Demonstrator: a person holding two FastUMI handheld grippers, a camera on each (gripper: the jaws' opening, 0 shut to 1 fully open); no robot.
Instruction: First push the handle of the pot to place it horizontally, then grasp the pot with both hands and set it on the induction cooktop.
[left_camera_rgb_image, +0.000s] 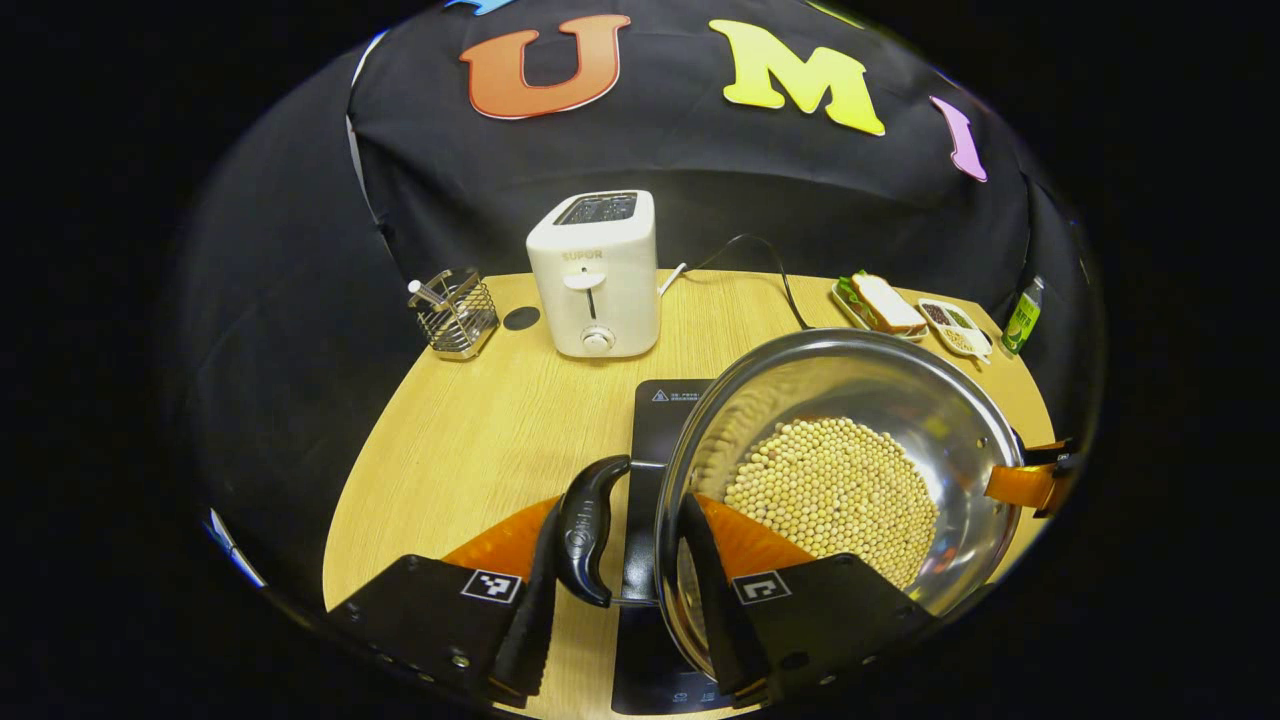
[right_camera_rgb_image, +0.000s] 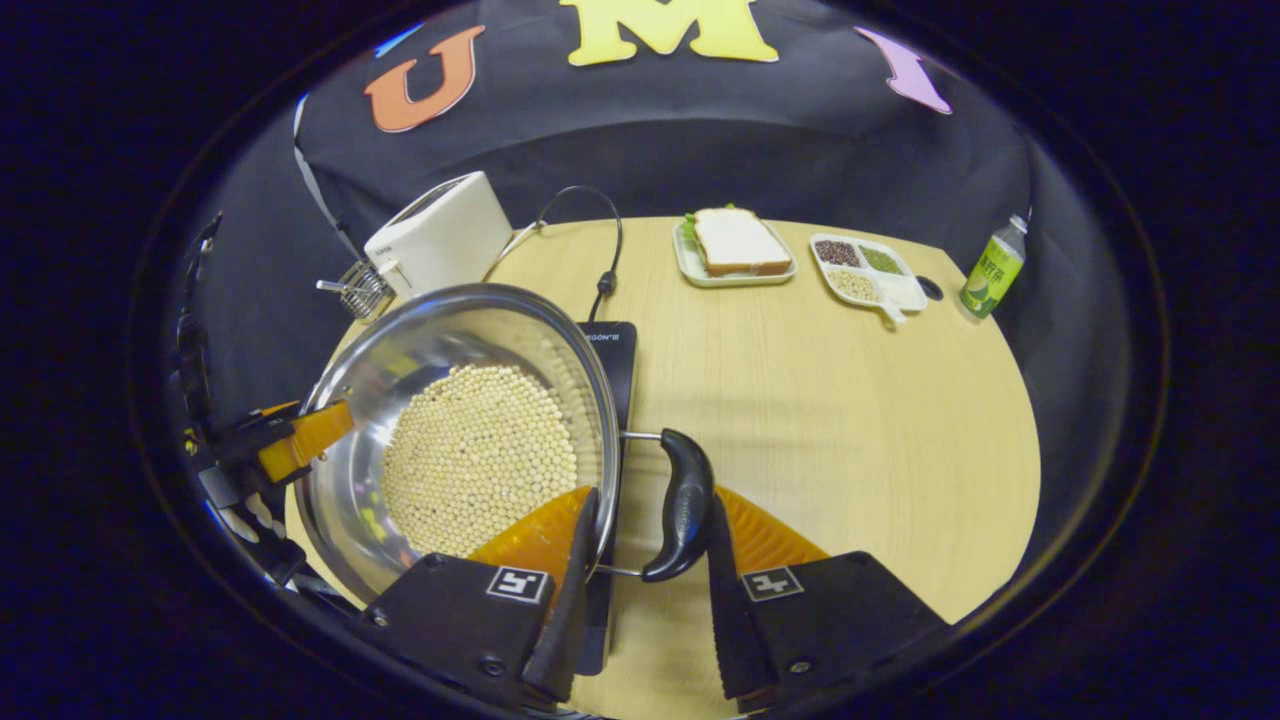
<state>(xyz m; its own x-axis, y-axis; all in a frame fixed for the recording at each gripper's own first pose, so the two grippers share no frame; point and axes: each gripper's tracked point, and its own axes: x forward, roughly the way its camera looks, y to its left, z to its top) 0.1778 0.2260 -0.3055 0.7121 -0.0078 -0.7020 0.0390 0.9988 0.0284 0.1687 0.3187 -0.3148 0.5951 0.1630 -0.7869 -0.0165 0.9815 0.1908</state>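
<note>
Steel pot of pale beans, above the black induction cooktop on the desk. Left claw straddles one black side handle and the pot rim, right claw the opposite handle; whether the fingers press cannot be told. Toaster, sandwich plate, bottle stand behind, well apart.

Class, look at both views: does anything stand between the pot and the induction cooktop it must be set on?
Nothing visible does. The pot, held at either side by the left tongs and right tongs, hangs right over the induction cooktop, whose bare edges carry nothing; the part beneath the pot is hidden.
</note>
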